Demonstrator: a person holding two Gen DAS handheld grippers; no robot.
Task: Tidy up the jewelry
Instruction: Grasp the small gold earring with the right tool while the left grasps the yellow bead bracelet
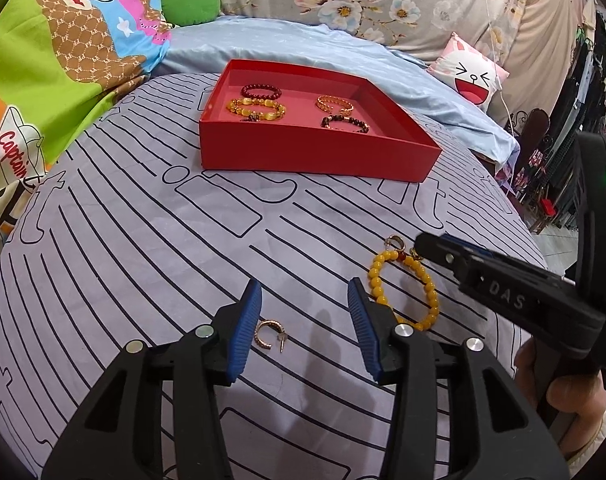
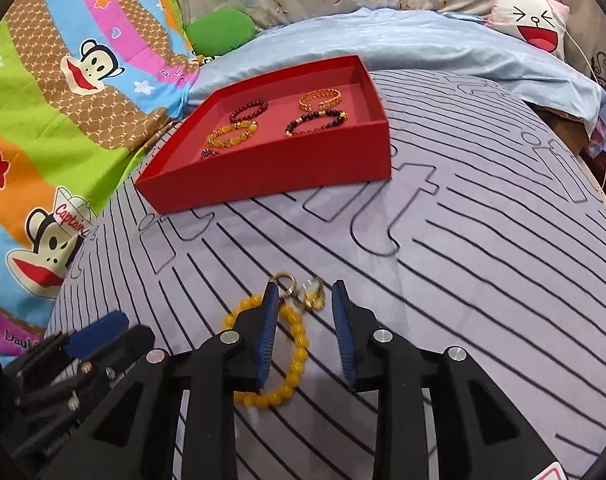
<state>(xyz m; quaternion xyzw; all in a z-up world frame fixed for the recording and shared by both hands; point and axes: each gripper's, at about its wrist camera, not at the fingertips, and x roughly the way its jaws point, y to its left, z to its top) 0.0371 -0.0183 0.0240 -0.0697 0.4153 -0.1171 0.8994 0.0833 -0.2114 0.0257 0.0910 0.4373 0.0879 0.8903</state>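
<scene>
Left gripper (image 1: 305, 320) stood parted and empty, straddling a gold hoop earring (image 1: 267, 334) on the striped bedspread (image 1: 151, 248), presumably lined up for pickup. Right gripper (image 2: 301, 300), marked "DAS", was also parted, holding nothing, its tips at small gold pieces (image 2: 309, 294) beside the yellow bead bracelet (image 2: 291, 360). Four bracelets lay in the red tray (image 1: 315, 154). The quilt (image 1: 15, 148) read "Captain".

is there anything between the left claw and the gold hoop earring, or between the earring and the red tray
Nothing visible. The gold hoop earring lies on the striped sheet in the gap of the open left claw. The sheet from there up to the red tray is bare; the yellow bead bracelet and right claw sit off to the right.
</scene>
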